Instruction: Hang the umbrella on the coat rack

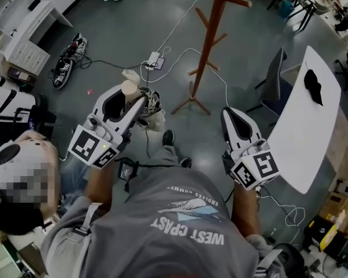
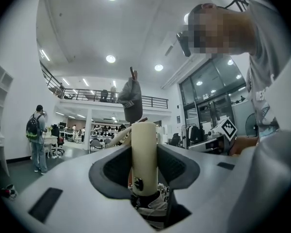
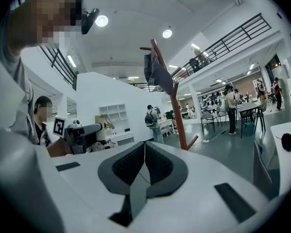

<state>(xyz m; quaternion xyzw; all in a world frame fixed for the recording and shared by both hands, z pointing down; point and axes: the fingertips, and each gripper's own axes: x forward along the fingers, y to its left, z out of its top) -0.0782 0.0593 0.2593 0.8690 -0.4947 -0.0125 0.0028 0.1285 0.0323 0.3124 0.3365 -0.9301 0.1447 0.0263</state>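
My left gripper (image 1: pixel 129 99) is shut on the cream cylindrical handle (image 1: pixel 129 88) of a folded umbrella, whose patterned fabric (image 1: pixel 151 104) bunches just beyond the jaws. In the left gripper view the handle (image 2: pixel 144 152) stands upright between the dark pads (image 2: pixel 114 168), with the fabric (image 2: pixel 153 205) below it. The reddish wooden coat rack (image 1: pixel 209 42) stands on the floor ahead, between the two grippers. It shows behind the handle with a dark cap (image 2: pixel 130 102) on it. My right gripper (image 1: pixel 229 116) is shut and empty. Its view shows the rack (image 3: pixel 176 113) bearing a dark garment (image 3: pixel 158 75).
A white table (image 1: pixel 301 132) with a black item (image 1: pixel 314 86) stands at the right, a dark chair (image 1: pixel 275 81) beside it. Cables and a power strip (image 1: pixel 154 59) cross the floor near the rack's base. Shoes (image 1: pixel 66 64) and white shelving (image 1: pixel 20 19) lie far left; a person (image 1: pixel 14 169) sits close left.
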